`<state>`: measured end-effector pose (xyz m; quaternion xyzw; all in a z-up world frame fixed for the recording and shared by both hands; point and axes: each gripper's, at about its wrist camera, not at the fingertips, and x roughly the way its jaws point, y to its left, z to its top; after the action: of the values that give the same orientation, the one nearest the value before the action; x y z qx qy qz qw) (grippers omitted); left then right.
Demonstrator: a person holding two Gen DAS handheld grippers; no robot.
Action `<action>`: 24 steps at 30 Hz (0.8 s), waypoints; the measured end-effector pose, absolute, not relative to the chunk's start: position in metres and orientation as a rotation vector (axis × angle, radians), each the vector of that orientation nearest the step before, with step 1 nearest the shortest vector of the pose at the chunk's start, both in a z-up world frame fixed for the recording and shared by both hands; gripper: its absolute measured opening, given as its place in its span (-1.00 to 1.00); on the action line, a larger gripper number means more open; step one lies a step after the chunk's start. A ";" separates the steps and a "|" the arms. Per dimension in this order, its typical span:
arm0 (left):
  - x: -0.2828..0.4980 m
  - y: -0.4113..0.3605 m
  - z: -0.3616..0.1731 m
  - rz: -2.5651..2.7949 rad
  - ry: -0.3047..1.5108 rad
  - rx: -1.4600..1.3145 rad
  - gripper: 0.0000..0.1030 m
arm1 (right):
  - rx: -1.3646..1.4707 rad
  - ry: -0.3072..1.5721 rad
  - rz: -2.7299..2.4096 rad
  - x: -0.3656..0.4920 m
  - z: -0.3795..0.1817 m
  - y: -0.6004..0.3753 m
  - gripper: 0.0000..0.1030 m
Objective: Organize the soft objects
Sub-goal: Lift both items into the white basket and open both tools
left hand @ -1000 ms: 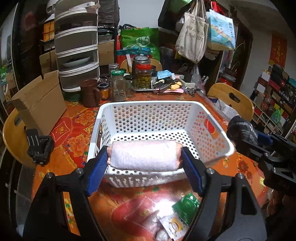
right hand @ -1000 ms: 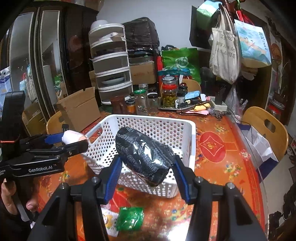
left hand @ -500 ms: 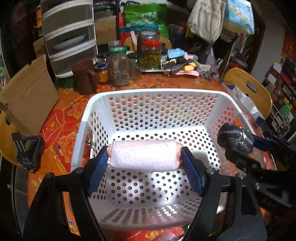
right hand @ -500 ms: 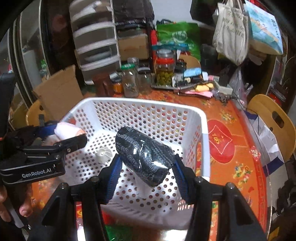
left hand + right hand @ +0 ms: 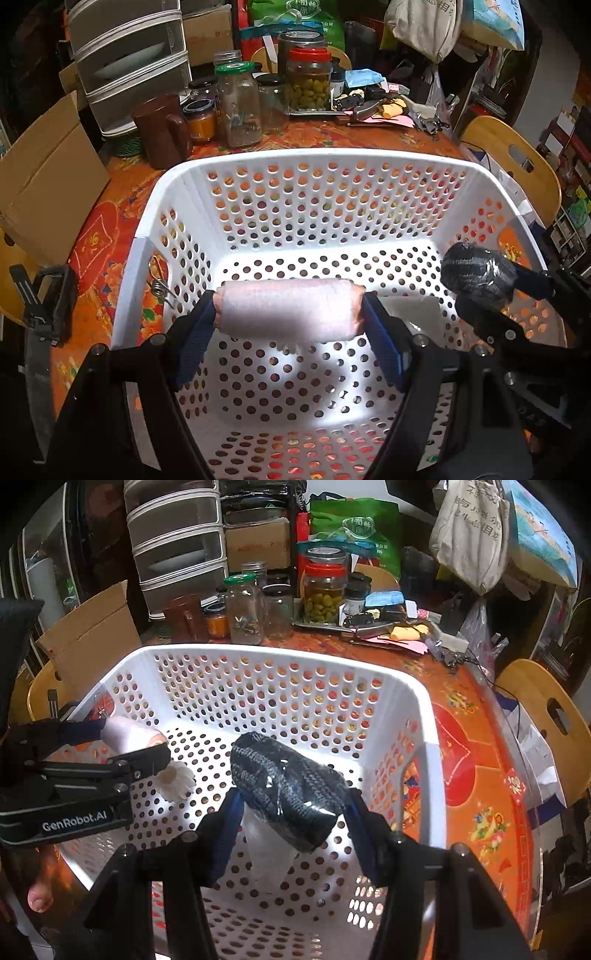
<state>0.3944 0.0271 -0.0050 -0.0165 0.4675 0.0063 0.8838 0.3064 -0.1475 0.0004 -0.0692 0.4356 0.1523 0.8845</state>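
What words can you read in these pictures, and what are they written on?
"GenRobot.AI": white letters on the left hand-held gripper, on the side of its body.
Green bag behind the jars: printed characters, too blurred to read.
Beige tote bag hanging at upper right: characters printed on it, too small to read surely.
Red patches on the tablecloth: gold signs, not legible.
Jar labels: none readable.
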 end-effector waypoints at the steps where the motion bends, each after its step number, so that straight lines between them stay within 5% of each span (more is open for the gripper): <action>1: 0.394 0.027 -0.006 0.007 0.977 -0.037 0.47 | -0.151 0.906 0.314 0.306 0.000 -0.147 0.08; 7: 0.391 0.025 -0.006 -0.012 0.972 -0.044 0.57 | -0.150 0.904 0.318 0.303 0.000 -0.146 0.12; 13: 0.381 0.023 0.006 -0.024 0.936 -0.058 0.61 | -0.123 0.889 0.329 0.296 0.005 -0.153 0.48; 24: 0.335 0.015 0.047 -0.045 0.834 -0.036 0.78 | -0.103 0.827 0.348 0.263 0.030 -0.166 0.80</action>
<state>0.3350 0.0154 0.0470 -0.0173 0.4049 -0.0219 0.9139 0.2629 -0.1657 0.0295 -0.0500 0.3995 0.1683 0.8998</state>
